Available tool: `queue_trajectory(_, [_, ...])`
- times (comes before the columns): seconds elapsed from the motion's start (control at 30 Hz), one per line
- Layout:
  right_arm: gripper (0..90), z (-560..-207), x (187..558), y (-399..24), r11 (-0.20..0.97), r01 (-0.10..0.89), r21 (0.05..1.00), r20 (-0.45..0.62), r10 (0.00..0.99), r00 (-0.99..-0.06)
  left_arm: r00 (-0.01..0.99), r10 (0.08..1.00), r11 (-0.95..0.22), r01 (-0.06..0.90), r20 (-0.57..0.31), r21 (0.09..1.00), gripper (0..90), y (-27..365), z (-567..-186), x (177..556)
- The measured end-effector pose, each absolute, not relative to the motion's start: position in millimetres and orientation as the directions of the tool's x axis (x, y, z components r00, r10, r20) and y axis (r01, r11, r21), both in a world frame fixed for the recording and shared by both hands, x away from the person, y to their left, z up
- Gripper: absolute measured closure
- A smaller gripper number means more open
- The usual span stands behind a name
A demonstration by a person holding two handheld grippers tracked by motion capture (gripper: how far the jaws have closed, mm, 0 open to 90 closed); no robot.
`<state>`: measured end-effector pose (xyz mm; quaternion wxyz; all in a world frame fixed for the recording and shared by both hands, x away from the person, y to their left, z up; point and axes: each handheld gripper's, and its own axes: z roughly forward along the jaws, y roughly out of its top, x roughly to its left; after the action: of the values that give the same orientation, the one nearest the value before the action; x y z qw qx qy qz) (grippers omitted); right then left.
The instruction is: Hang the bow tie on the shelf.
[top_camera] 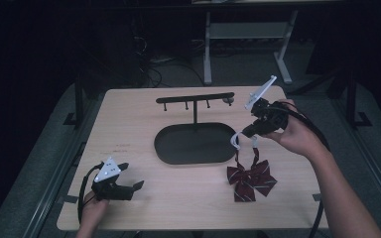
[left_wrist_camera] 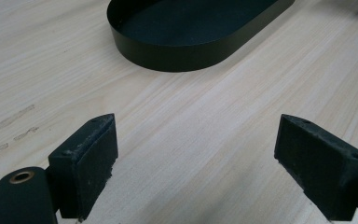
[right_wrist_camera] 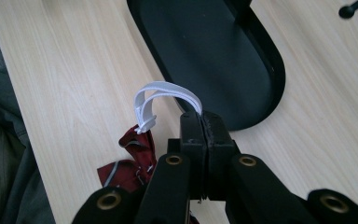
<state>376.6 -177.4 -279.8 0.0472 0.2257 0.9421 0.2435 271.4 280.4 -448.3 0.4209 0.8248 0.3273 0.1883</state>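
At the bottom left of the high view, the left gripper (top_camera: 131, 178) sits low over the table (top_camera: 129, 114), held by a hand (top_camera: 93, 207) coming up from the bottom edge. It points toward the right of the frame, grey plate on top. In the left gripper view its jaws stand wide apart over bare wood with nothing between them, and the near end of the oval tray (left_wrist_camera: 177, 58) lies ahead at the top of the frame.

Lower right of centre in the high view, a dark red bow tie (top_camera: 251, 178) with pale stripes hangs with its lower part on the table, just right of the tray's near right end. Its long axis runs upright in the frame: the wings spread at the bottom, and a white strap (top_camera: 235, 140) loops up from it to the right gripper (top_camera: 248, 131).

The right forearm enters from the bottom right corner and slants up and left; the hand (top_camera: 295, 134) holds the gripper raised, pointing down-left. In the right gripper view the jaws are pressed together on the white strap (right_wrist_camera: 168, 91), which arches to the left above the red cloth (right_wrist_camera: 133, 161).

Mid-table, the black oval tray (top_camera: 178, 156) is empty, its long axis left to right. A post rises from its far edge to a crossbar (top_camera: 195, 97) with small pegs beneath.
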Motion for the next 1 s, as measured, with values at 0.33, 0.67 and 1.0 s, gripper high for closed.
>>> queue_trajectory(0.33, [88.5, -270.7, 383.0, -167.1, 0.789, 0.386, 0.478, 0.015, 0.432, -0.902, 0.712, 0.702, -0.425, 0.387, 0.027, 0.818, 13.0, 279.1, -447.7, 272.3])
queue_trajectory(0.67, [88.6, -259.7, 392.5, -158.0, 0.789, 0.375, 0.487, 0.014, 0.422, -0.906, 0.711, 0.703, -0.423, 0.385, 0.029, 0.821, 13.0, 277.9, -448.3, 274.4])
queue_trajectory(1.0, [88.6, -253.3, 406.2, -150.0, 0.786, 0.379, 0.488, 0.02, 0.424, -0.905, 0.711, 0.702, -0.421, 0.379, 0.032, 0.824, 13.0, 278.6, -447.5, 274.0])
